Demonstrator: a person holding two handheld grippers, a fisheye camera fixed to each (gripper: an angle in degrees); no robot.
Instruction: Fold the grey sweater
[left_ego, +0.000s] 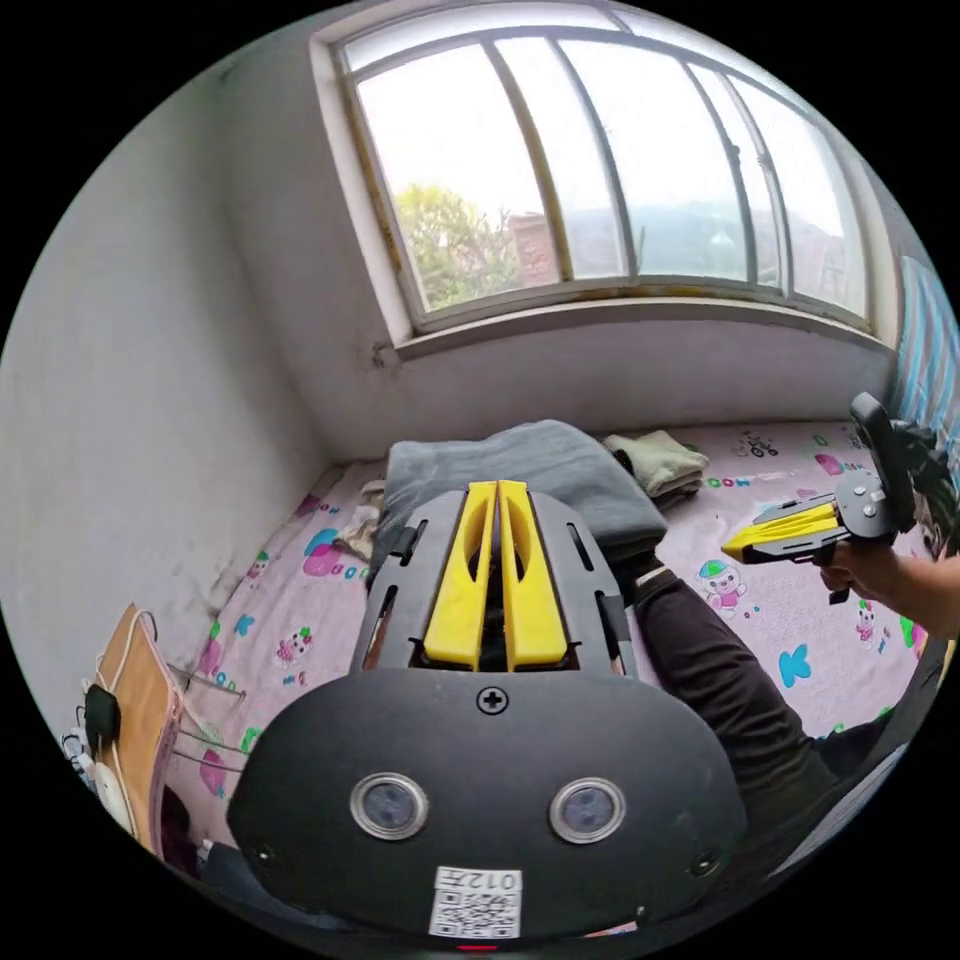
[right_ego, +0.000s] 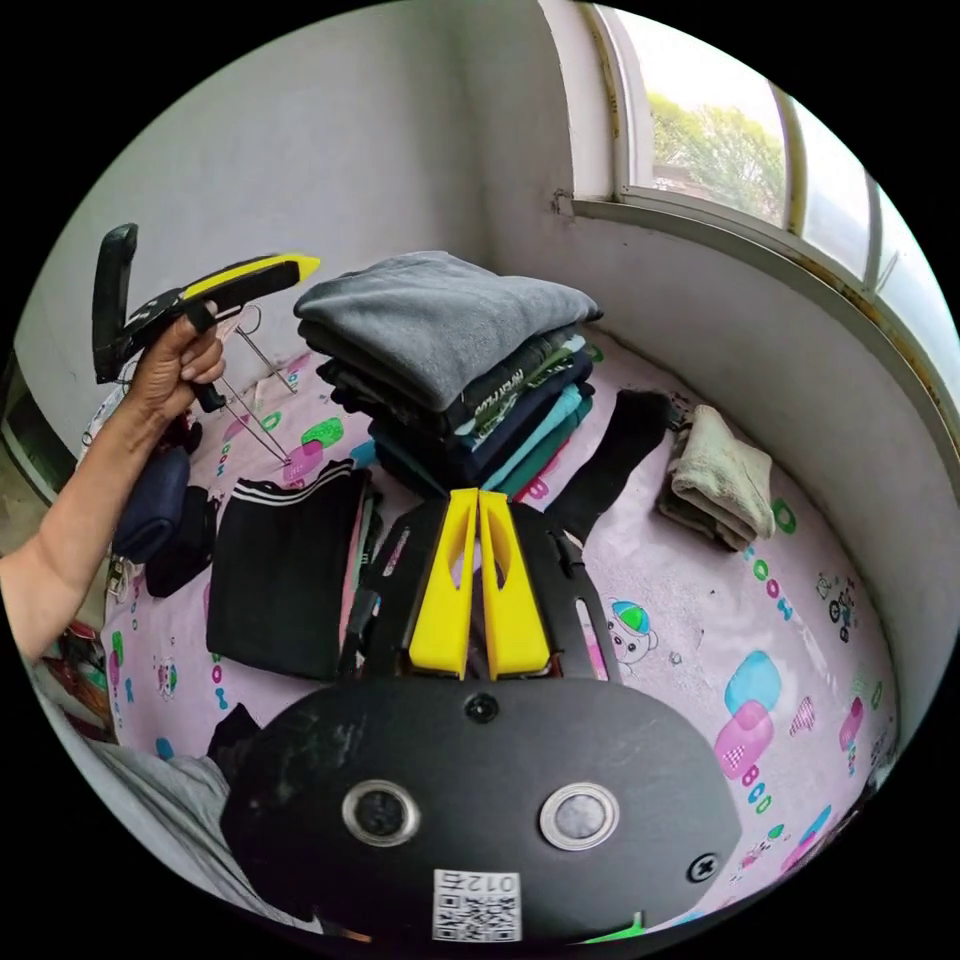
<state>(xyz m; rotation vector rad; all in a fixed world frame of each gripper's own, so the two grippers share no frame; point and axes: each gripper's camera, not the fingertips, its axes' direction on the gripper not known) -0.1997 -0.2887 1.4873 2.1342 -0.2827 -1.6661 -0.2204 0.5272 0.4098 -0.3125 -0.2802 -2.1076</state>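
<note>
Grey sweater (right_ego: 440, 315): folded, laid on top of the clothes pile (right_ego: 490, 420).
Left gripper (right_ego: 300, 265): clenched, empty, held beside the pile.
Right gripper (right_ego: 478, 500): clenched, empty, near the pile.

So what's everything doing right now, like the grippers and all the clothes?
left gripper: shut, holding nothing, raised off the bed
right gripper: shut, holding nothing
grey sweater: folded, lying on top of the stack
stack of clothes: folded, piled neatly on the bed
black garment with white stripes: folded, flat on the bed
beige garment: folded, beside the wall
window: shut
</note>
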